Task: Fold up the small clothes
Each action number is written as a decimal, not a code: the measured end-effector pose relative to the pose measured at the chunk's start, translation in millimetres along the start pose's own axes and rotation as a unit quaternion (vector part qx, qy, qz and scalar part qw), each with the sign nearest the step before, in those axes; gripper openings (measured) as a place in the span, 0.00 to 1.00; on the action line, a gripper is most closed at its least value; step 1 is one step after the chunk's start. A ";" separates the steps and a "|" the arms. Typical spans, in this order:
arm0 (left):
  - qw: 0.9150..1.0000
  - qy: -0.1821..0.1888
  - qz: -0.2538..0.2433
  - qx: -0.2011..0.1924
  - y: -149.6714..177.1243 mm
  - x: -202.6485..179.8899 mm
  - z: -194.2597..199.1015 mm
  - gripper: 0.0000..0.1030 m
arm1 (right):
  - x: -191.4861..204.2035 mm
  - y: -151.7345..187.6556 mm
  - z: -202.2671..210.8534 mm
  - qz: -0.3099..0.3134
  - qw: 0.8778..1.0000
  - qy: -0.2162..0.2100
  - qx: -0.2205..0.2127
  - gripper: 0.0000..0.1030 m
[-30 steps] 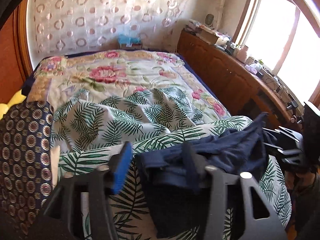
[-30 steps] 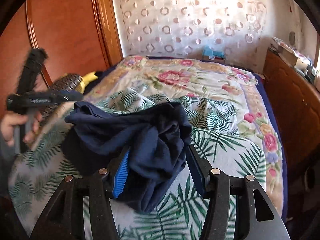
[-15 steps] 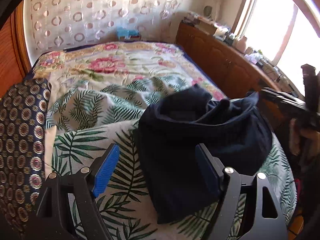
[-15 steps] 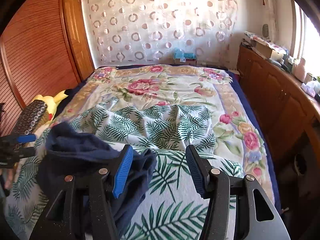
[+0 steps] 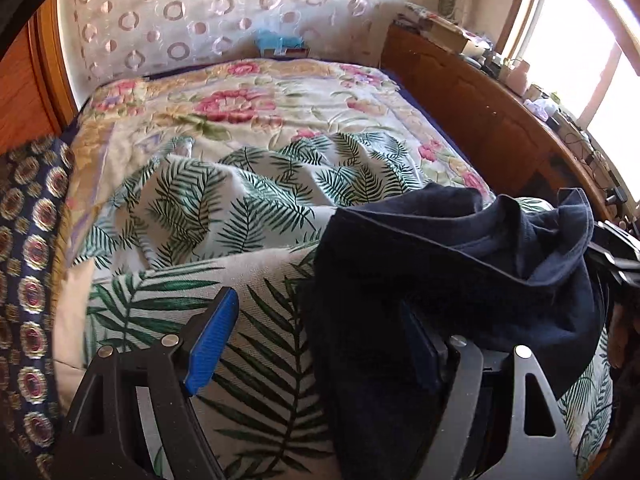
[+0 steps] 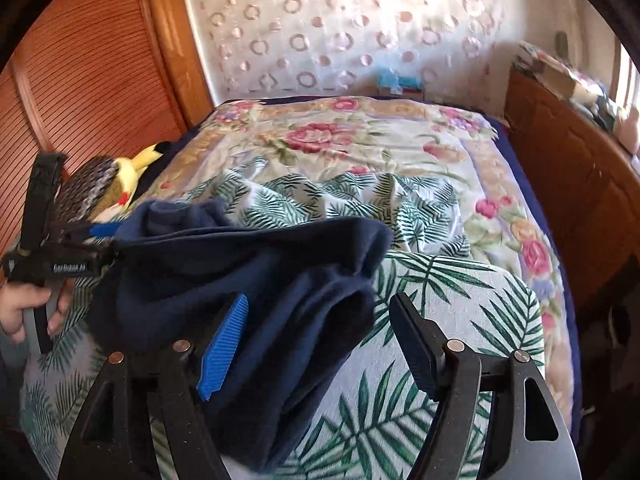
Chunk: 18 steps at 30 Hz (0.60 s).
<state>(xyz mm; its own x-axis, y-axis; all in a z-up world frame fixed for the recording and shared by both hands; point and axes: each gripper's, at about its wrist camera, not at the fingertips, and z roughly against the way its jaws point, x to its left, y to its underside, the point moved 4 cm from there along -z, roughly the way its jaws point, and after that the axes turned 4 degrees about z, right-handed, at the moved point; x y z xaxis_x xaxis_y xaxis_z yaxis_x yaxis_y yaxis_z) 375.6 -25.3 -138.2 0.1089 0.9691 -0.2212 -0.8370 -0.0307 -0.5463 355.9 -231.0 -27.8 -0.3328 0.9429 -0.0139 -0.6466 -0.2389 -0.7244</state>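
A dark navy garment (image 6: 256,280), soft knit with a thick hem, lies bunched on the palm-leaf sheet (image 5: 256,296) near the foot edge of the bed, over a floral quilt (image 6: 360,140). The left gripper (image 5: 320,344) stands apart, cloth draped against its right-hand finger; the right gripper (image 6: 316,340) is opening, a fold lying loose between its fingers. Folding appears barely begun: the next move likely calls for spreading the heap flat and finding a hem. A yellow plush toy (image 6: 132,172) sits by the wardrobe-side edge.

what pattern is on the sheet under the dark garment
Green palm fronds on a white ground, across the leaf-print cotton sheet beneath the crumpled navy garment; clearest in the right wrist view.
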 end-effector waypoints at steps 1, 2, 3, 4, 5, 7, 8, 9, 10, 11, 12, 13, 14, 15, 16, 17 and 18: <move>1.000 -0.001 0.002 -0.001 0.3 0.7 -0.2 0.77 | -9.6 -5.2 -3.9 -0.009 0.999 0.037 -0.006 0.64; 1.000 -0.005 0.001 -0.005 0.6 1.5 1.2 0.77 | -19.3 -7.7 -6.0 -0.024 0.999 0.042 -0.006 0.61; 1.000 -0.009 0.001 -0.008 0.6 2.4 2.6 0.77 | -26.3 -10.0 -9.8 -0.037 0.998 0.042 0.000 0.59; 1.000 -0.012 0.002 -0.010 -0.1 2.8 3.5 0.77 | -33.5 -11.7 -9.9 -0.044 0.998 0.046 -0.003 0.54; 1.000 -0.016 0.004 -0.015 -0.8 4.4 4.9 0.77 | -36.6 -13.1 -9.2 -0.043 0.998 0.050 -0.007 0.53; 1.000 -0.017 0.009 -0.017 -1.8 7.9 6.1 0.77 | -39.8 -11.3 -6.3 -0.041 0.998 0.047 -0.006 0.53; 1.000 -0.013 0.011 -0.015 -1.4 9.0 6.3 0.77 | -40.3 -11.0 -4.9 -0.043 0.998 0.036 -0.008 0.53; 1.000 -0.011 0.011 -0.015 -0.7 8.7 7.0 0.77 | -37.9 -10.4 -2.7 -0.041 0.999 0.026 -0.009 0.53; 1.000 -0.010 0.010 -0.016 -0.3 8.5 7.7 0.77 | -33.9 -9.9 -0.7 -0.037 0.999 0.017 -0.010 0.53; 1.000 -0.010 0.006 -0.016 1.6 7.5 9.1 0.77 | -30.5 -9.1 0.6 -0.035 0.999 0.005 -0.010 0.54; 1.000 -0.010 0.003 -0.016 2.4 6.6 9.8 0.77 | -26.7 -7.6 0.9 -0.032 0.999 -0.006 -0.008 0.65; 1.000 -0.009 0.001 -0.016 3.3 5.5 10.6 0.77 | -23.7 -4.1 3.6 -0.031 0.999 -0.013 -0.008 0.71; 1.000 -0.007 -0.002 -0.017 4.8 3.6 11.9 0.77 | -21.8 1.5 7.1 -0.032 0.999 -0.025 -0.007 0.71; 1.000 -0.006 -0.004 -0.017 5.4 2.3 12.8 0.77 | -21.9 7.1 12.7 -0.035 0.999 -0.036 -0.006 0.72; 1.000 -0.005 -0.006 -0.017 6.0 1.3 13.9 0.77 | -21.2 8.9 13.8 -0.036 0.998 -0.045 -0.005 0.73; 1.000 -0.003 -0.008 -0.017 6.8 -0.4 15.6 0.77 | -20.3 10.0 11.3 -0.037 0.998 -0.052 -0.002 0.73; 1.000 -0.001 -0.012 -0.017 7.9 -1.7 16.9 0.77 | -19.8 11.2 11.8 -0.036 0.998 -0.060 -0.002 0.76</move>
<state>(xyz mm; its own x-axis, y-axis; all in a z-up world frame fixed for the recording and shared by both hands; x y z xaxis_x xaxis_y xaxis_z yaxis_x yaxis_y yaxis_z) 359.7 -23.0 -128.5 0.1265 0.9704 -0.2059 -0.8153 -0.0166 -0.5788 347.1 -255.2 -27.5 -0.3645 0.9233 0.1207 -0.6697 -0.1699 -0.7229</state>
